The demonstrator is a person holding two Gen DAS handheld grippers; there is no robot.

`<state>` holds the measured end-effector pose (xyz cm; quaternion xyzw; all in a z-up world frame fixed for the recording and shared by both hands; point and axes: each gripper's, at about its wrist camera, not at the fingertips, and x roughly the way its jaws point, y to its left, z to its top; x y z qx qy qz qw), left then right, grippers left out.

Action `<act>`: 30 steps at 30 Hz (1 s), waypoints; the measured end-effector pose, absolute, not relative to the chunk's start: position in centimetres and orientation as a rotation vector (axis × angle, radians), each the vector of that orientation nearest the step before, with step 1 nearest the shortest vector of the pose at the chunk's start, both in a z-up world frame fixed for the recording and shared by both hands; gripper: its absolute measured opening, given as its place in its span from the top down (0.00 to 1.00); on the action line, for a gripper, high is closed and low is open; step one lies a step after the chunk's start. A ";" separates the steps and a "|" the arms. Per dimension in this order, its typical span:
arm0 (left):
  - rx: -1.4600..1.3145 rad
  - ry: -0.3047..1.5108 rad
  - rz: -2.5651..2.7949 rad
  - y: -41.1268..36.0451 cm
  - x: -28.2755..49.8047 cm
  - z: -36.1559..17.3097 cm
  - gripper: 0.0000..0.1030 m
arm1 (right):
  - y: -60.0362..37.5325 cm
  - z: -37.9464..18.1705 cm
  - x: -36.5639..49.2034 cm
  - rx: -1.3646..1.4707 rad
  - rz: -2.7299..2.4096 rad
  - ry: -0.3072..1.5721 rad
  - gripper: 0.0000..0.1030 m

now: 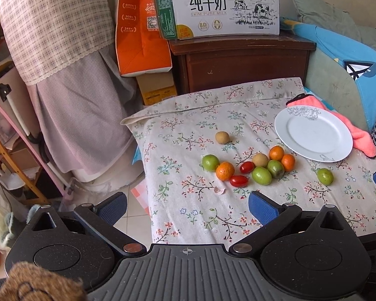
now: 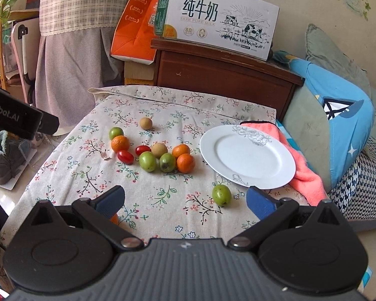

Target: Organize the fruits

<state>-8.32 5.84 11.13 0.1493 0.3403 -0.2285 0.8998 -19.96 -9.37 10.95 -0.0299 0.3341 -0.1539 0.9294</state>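
A cluster of small fruits lies on the floral tablecloth (image 1: 188, 215): green fruits (image 1: 261, 175), oranges (image 1: 224, 171), red cherry tomatoes (image 1: 239, 181) and brown round fruits (image 1: 222, 137). One green fruit (image 2: 221, 195) lies apart, near the front rim of the empty white plate (image 2: 248, 158). My left gripper (image 1: 188, 208) hovers open at the near left edge of the table, short of the cluster. My right gripper (image 2: 185, 202) is open too, with the lone green fruit just beyond its right finger (image 2: 259, 203). A bit of something orange (image 2: 115, 218) peeks from behind its left finger.
A pink cloth (image 2: 303, 173) lies under the plate's right side. Behind the table stand a brown cabinet (image 2: 220, 75) with a milk carton box (image 2: 218, 20) and an orange box (image 1: 140, 32). Blue cushions (image 2: 338, 125) crowd the right; the table drops off to the floor on the left.
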 end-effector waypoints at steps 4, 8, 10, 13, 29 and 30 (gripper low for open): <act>0.312 0.708 -0.449 5.3 -6.7 9.7 0.00 | -10.2 9.8 -20.5 0.007 -0.362 0.714 0.01; 0.320 0.698 -0.448 6.3 -6.2 9.2 0.00 | -11.0 9.3 -20.7 0.106 -0.378 0.705 0.01; 0.342 0.709 -0.403 6.9 -5.6 8.8 0.00 | -11.4 9.2 -20.1 0.173 -0.359 0.712 0.01; 0.300 0.771 -0.362 8.1 -5.2 8.0 0.00 | -11.7 9.2 -19.7 0.243 -0.364 0.736 0.01; 0.258 0.774 -0.306 14.8 -10.1 6.8 0.00 | -4.1 9.0 -27.8 0.099 -0.174 0.691 0.12; 0.263 0.771 -0.302 14.9 -10.2 7.0 0.00 | -3.4 8.8 -28.3 0.063 -0.155 0.706 0.15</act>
